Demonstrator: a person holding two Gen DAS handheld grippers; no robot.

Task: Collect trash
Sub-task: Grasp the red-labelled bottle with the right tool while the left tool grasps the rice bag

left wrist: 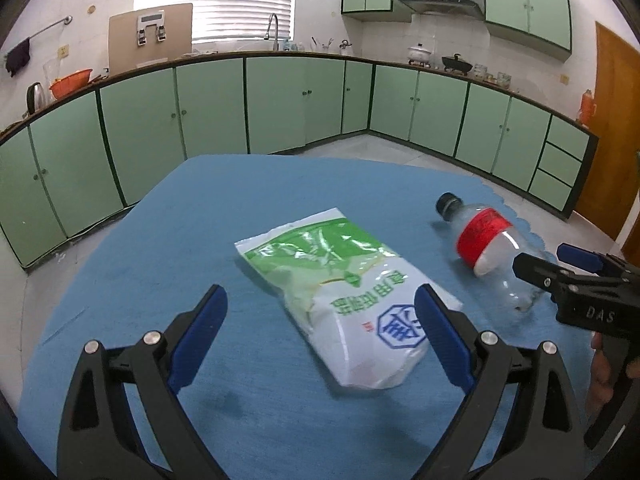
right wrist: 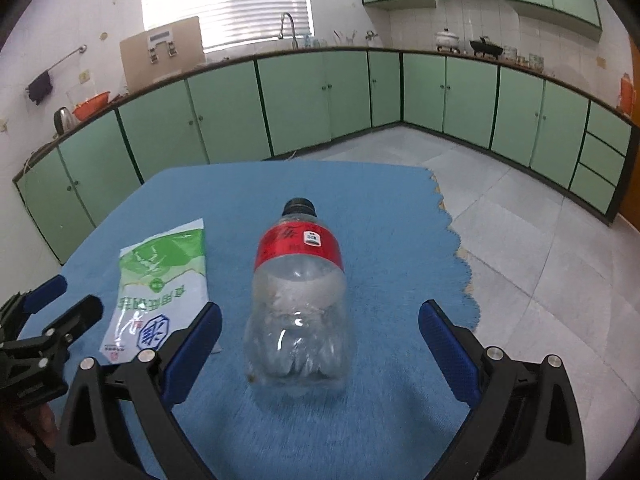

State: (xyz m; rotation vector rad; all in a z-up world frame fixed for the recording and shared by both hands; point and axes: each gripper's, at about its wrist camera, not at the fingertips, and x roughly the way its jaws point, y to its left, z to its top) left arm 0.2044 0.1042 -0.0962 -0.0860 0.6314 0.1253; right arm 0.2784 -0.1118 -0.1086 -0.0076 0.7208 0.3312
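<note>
a clear plastic bottle (right wrist: pixel 298 300) lies just right of a green-and-white pouch (left wrist: pixel 340 300) on the blue surface (left wrist: pixel 168 240); left gripper (left wrist: pixel 320 320) and right gripper (right wrist: pixel 320 344) fingers both spread wide, gripping nothing.

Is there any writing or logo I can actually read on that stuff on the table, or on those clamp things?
"DAS": on the side of the right gripper, seen from the left wrist.
Bag: large green characters and a blue hexagon logo, upside down; I cannot read them reliably.
Bottle: the red label has dark writing and a small white tag, too blurred to read.
Nothing else is legible.
</note>
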